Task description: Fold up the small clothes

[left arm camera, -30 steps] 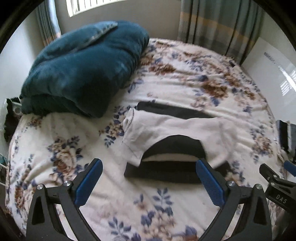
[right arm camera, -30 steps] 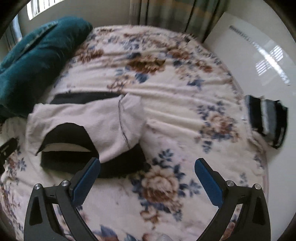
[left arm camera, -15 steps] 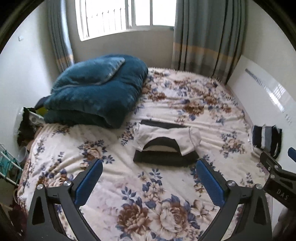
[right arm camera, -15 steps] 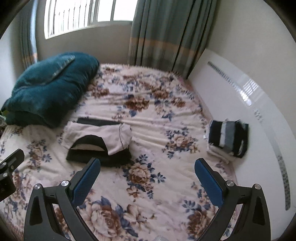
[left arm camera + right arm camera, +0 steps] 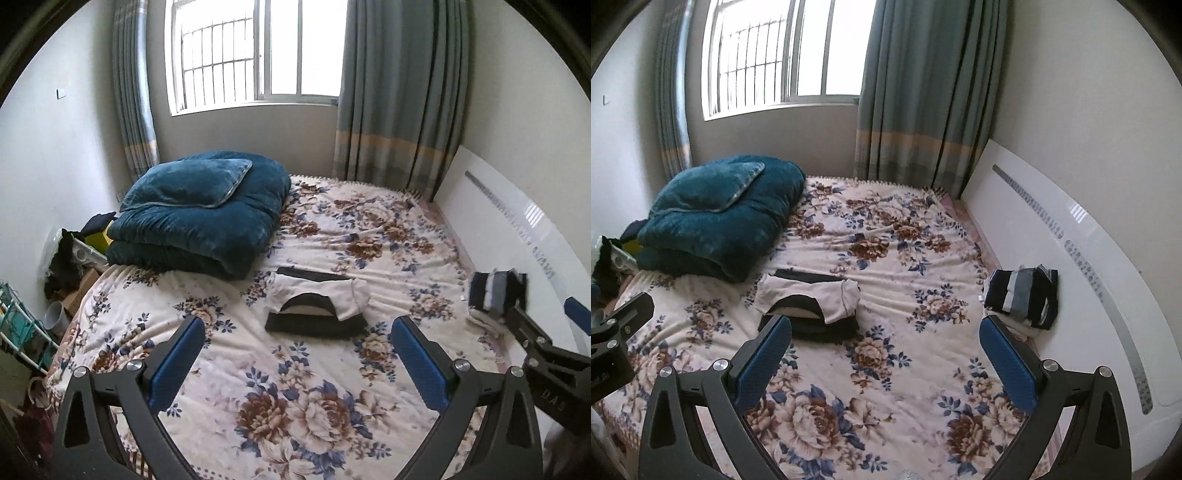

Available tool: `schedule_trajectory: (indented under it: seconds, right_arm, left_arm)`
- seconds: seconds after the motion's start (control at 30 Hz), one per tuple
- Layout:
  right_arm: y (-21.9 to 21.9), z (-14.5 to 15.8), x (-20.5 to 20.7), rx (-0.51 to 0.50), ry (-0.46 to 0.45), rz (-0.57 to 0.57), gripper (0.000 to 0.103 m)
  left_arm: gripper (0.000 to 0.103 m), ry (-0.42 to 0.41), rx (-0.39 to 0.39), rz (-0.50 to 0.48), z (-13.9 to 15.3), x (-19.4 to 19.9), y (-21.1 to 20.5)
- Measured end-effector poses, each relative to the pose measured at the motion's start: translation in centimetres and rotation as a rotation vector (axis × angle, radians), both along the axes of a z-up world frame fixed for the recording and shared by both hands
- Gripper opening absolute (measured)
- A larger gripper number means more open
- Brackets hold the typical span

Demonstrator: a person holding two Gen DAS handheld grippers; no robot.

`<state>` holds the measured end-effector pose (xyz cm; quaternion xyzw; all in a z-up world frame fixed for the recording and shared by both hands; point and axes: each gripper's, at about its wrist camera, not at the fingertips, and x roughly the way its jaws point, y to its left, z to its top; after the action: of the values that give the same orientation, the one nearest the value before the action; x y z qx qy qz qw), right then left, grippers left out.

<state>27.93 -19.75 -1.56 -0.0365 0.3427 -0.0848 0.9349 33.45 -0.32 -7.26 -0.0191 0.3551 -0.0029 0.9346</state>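
Note:
A small white and black garment (image 5: pixel 317 301) lies folded on the floral bedspread (image 5: pixel 332 387), mid-bed; it also shows in the right wrist view (image 5: pixel 812 302). My left gripper (image 5: pixel 295 354) is open and empty, held well back from and above it. My right gripper (image 5: pixel 882 350) is open and empty too, also far back from the garment. The right gripper's body shows at the right edge of the left wrist view (image 5: pixel 546 354). A stack of folded dark and grey striped clothes (image 5: pixel 1021 295) sits at the bed's right edge; it shows in the left wrist view (image 5: pixel 495 295).
A folded teal quilt with a pillow (image 5: pixel 199 210) fills the bed's far left corner. A white headboard panel (image 5: pixel 1071 266) runs along the right side. Clutter and boxes (image 5: pixel 70 273) stand on the floor at left. A window and curtains (image 5: pixel 391 92) are behind the bed.
Both grippers have pulled far back and up from the garment, so the whole bed and room show now. The garment lies as before. Both stay open.

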Motion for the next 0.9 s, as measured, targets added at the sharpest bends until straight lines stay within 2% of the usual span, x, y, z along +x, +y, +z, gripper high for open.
schedule_trajectory:
  seconds: [0.17, 0.4, 0.9]
  right_arm:
    - [-0.3, 2.5, -3.0, 0.007, -0.035, 0.005, 0.103]
    - [-0.5, 4.8, -5.7, 0.015, -0.065, 0.014, 0.103]
    - [-0.6, 5.2, -6.4, 0.025, -0.053, 0.04, 0.103]
  left_arm:
    - [0.103, -0.037, 0.007, 0.009, 1.9, -2.3, -0.1]
    - [0.103, -0.045, 0.007, 0.015, 2.7, -4.0, -0.1]
    - [0.103, -0.04, 0.018, 0.04, 3.0, -5.2, -0.2]
